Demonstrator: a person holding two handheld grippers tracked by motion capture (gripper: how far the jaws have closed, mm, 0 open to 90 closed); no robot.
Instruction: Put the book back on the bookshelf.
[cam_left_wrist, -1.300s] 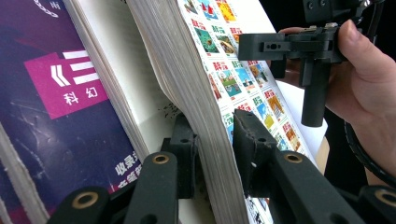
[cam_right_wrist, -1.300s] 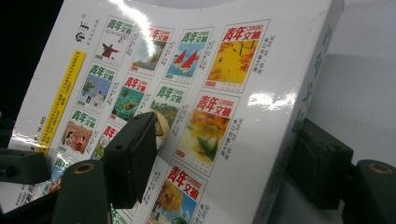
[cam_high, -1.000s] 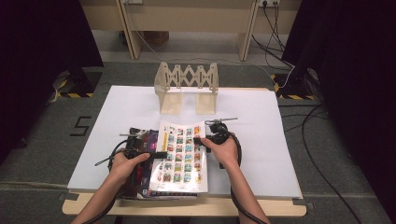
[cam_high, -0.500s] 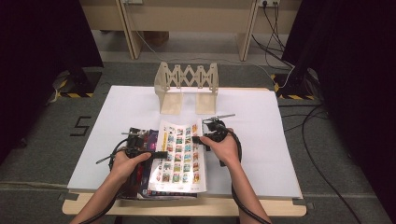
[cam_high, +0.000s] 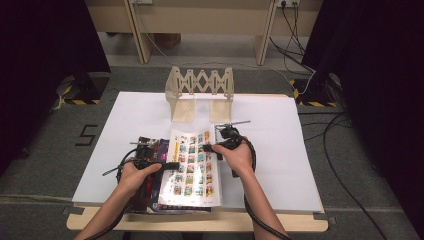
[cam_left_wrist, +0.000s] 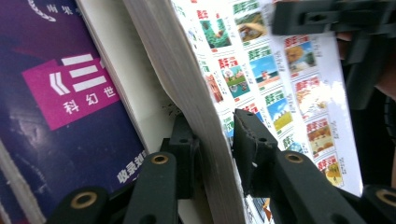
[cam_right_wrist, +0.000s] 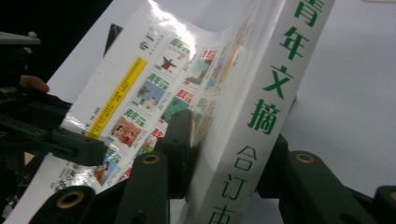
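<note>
Seemingly both claws, L (cam_high: 172, 165) & R (cam_high: 207, 148), grip book (cam_high: 192, 170).

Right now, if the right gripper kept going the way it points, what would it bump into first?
The book. The right gripper points left across the table and its jaws already straddle the book's spine, so it would push into that at once. Beyond it comes the left gripper, though depth is hard to judge.

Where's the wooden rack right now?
In the high view the wooden rack stands at the table's far edge, near the middle, beyond the white book.
</note>
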